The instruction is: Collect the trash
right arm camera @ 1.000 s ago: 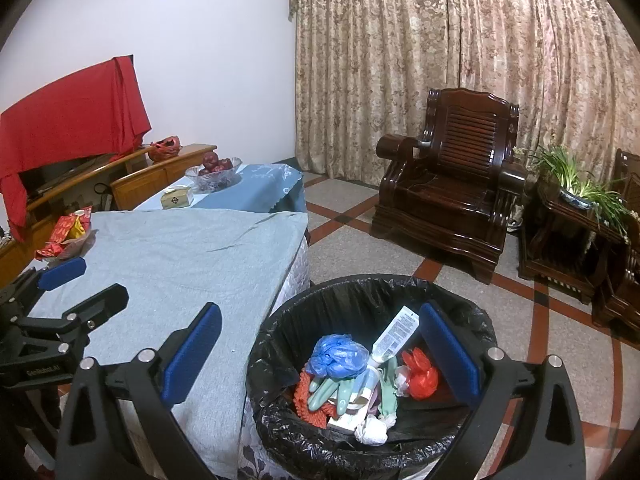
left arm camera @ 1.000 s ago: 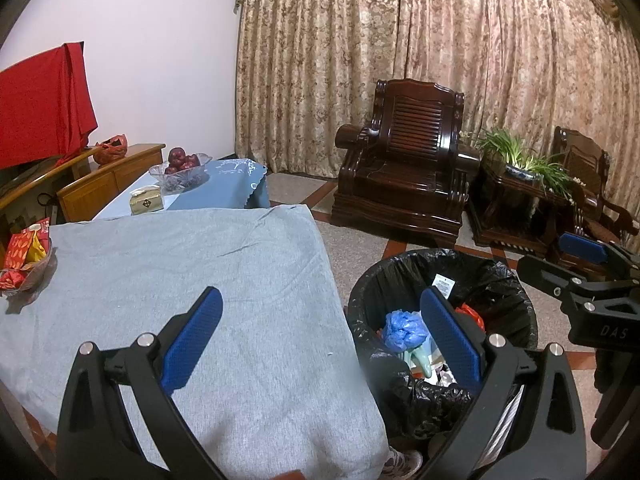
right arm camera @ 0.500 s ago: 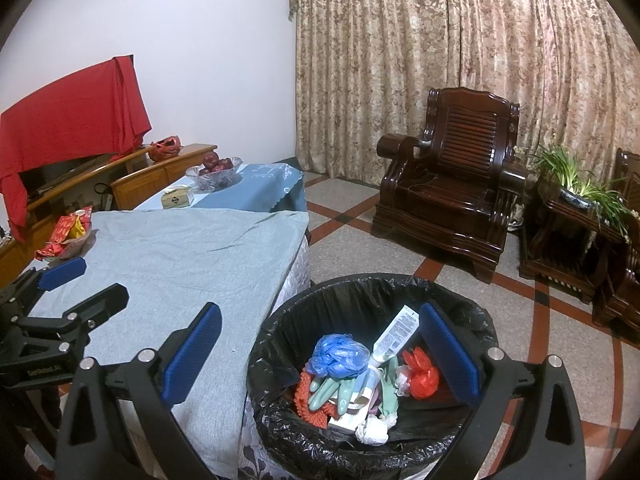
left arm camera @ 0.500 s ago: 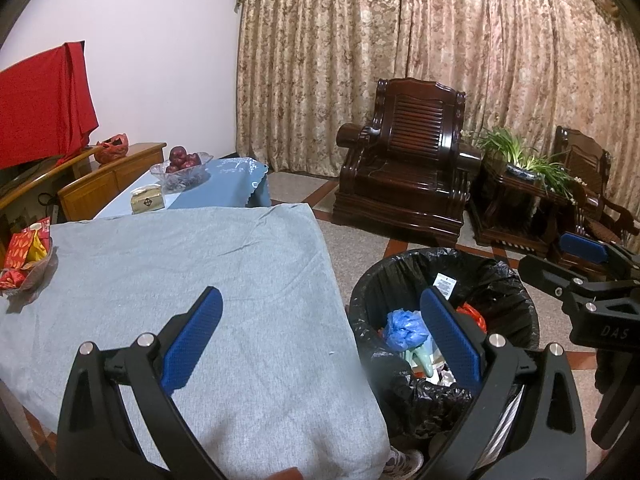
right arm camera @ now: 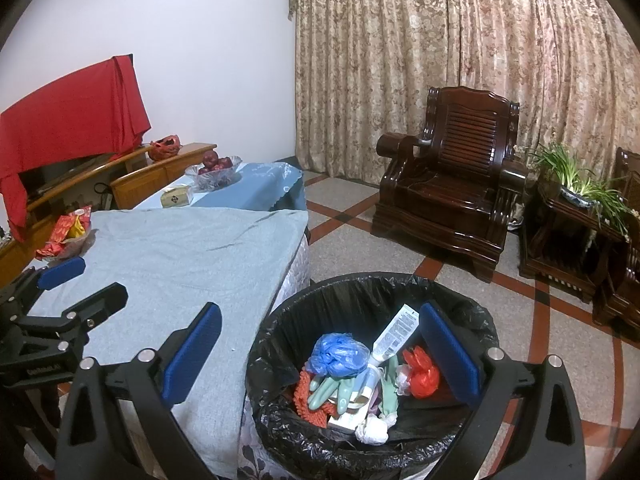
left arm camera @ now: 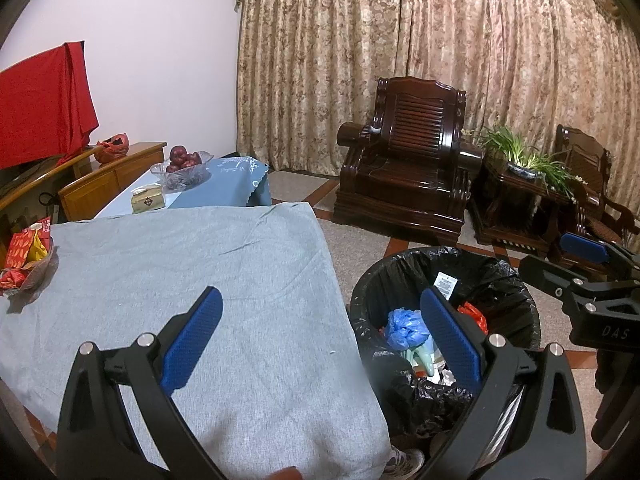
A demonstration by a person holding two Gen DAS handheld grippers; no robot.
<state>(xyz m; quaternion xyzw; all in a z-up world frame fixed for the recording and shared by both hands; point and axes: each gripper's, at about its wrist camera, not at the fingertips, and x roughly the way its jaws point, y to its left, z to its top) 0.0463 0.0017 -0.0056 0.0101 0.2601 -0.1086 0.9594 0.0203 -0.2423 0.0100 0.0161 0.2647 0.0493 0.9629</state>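
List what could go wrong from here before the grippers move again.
1. The trash bin stands close against the table's grey cloth; a swing of the open right gripper could catch the black liner or knock the bin.
2. The open left gripper hangs over the cloth's edge and might snag and drag it.
3. The snack bowl sits near the table's far edge; a dragged cloth could tip it off.

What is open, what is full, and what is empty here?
Left hand-held gripper: open, empty.
Right hand-held gripper: open, empty.
Bin: open, lined with a black bag, partly filled with trash.
Fruit bowl: holds red fruit.
Curtains: drawn shut.
Armchair: unoccupied.
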